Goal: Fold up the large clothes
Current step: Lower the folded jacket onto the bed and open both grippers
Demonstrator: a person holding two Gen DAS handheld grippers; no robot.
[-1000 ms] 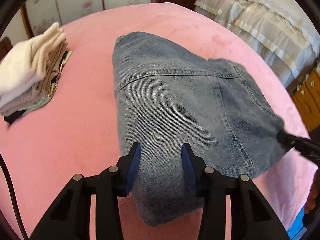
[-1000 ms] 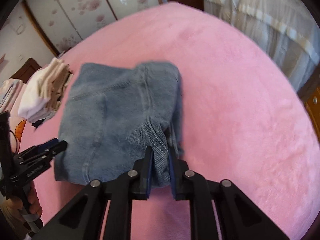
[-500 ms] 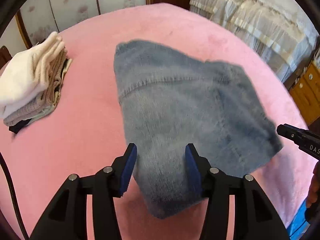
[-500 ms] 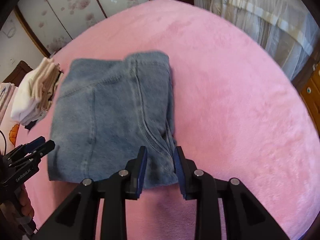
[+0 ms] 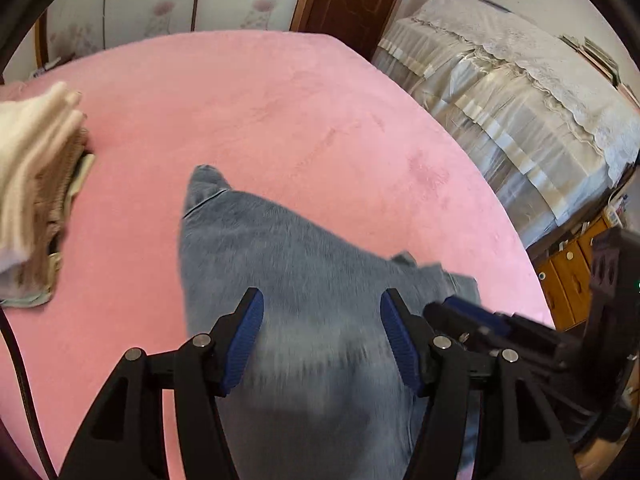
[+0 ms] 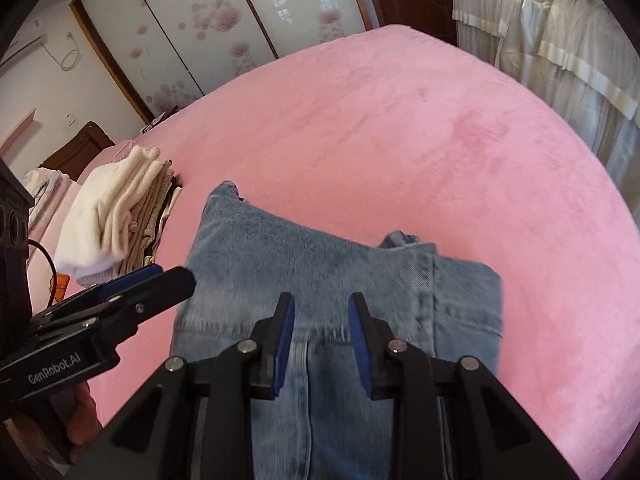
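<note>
Folded blue jeans (image 5: 304, 264) lie on the pink bed (image 5: 280, 112), blurred by motion. My left gripper (image 5: 322, 338) hovers over their near part. Its jaws are opening, and the blue pads stand apart from the denim seen between them. My right gripper (image 6: 322, 336) is open above the seam of the jeans (image 6: 320, 264), with its pads clear of the cloth. Each gripper shows in the other view: the right gripper (image 5: 464, 310) close on the right, the left gripper (image 6: 156, 280) at the left edge of the jeans.
A stack of folded cream and beige clothes (image 6: 116, 224) sits left of the jeans, also seen as the stack (image 5: 32, 184). Furniture under a cream lace cover (image 5: 500, 100) and a wooden drawer unit (image 5: 568, 280) stand beyond the bed's right edge. Sliding wardrobe doors (image 6: 200, 32) line the back.
The right gripper let go of the jeans' near corner and opened. The left jaws widened. Both grippers moved forward over the jeans and closer together, so the near edge dropped out of view.
</note>
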